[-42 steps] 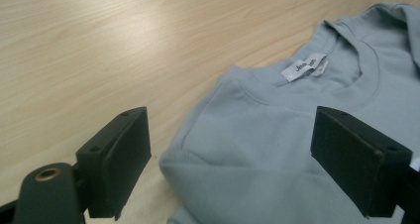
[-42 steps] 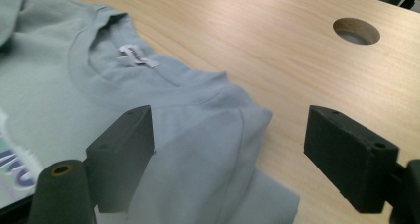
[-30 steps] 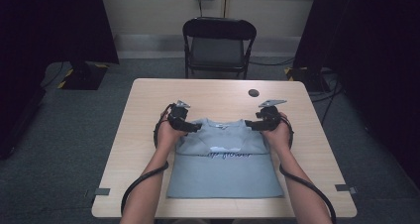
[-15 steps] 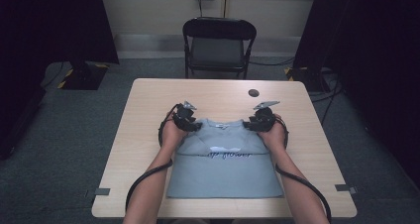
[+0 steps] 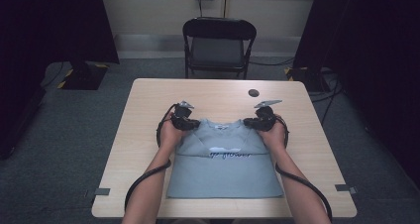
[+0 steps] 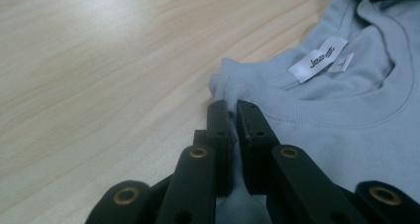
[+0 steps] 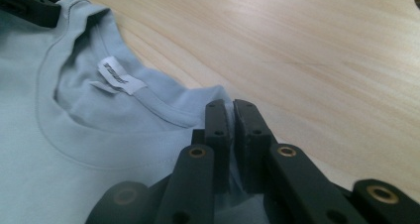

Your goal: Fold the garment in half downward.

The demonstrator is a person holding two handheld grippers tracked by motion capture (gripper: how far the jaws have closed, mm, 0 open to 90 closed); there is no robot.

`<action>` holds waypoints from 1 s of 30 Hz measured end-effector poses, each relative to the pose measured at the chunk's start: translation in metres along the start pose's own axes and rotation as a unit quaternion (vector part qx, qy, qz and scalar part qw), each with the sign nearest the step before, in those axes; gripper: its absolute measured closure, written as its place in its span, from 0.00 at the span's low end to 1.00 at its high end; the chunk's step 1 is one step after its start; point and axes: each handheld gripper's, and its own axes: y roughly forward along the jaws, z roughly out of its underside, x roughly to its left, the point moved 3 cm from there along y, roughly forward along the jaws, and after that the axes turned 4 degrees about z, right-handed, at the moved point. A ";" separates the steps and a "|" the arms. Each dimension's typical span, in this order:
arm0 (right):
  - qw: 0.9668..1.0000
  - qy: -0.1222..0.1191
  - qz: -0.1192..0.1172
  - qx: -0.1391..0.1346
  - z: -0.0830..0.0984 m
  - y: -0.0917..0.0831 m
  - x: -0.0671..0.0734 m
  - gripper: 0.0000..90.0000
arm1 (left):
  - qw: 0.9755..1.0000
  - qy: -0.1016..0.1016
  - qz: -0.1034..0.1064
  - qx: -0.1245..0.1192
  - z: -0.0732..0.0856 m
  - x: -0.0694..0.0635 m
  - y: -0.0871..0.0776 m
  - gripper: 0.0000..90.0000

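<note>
A light blue T-shirt (image 5: 225, 167) lies folded on the wooden table (image 5: 148, 105), collar toward the far side. My left gripper (image 5: 190, 123) has just closed its jaws and is shut on the shirt's left shoulder (image 6: 229, 87), with cloth pinched between the pads. At the other shoulder (image 7: 218, 97), my right gripper (image 5: 250, 123) has likewise just closed and is shut on the fabric. White neck labels (image 6: 318, 58) sit inside the collar (image 7: 116, 74). The left gripper's black body (image 7: 29, 6) shows at the top left of the right gripper view.
A small dark round object (image 5: 253, 92) rests on the table beyond the right gripper. A black folding chair (image 5: 218, 45) stands behind the far edge. Bare tabletop surrounds the shirt on the left, right and far sides.
Both grippers' jaws have closed onto the shirt's shoulders. The hands have shifted slightly inward and toward the collar edge.
</note>
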 end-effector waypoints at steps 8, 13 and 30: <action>0.999 0.010 -0.014 -0.027 0.000 -0.021 0.005 0.95 | 1.000 0.007 0.009 -0.023 -0.007 -0.015 -0.022 0.95; 0.999 0.004 -0.013 -0.042 0.000 -0.038 0.010 0.95 | 0.999 0.008 0.011 -0.032 -0.007 -0.023 -0.035 0.95; 0.998 -0.026 -0.024 -0.060 0.010 -0.076 0.038 0.94 | 0.999 0.016 0.027 -0.044 0.008 -0.052 -0.064 0.95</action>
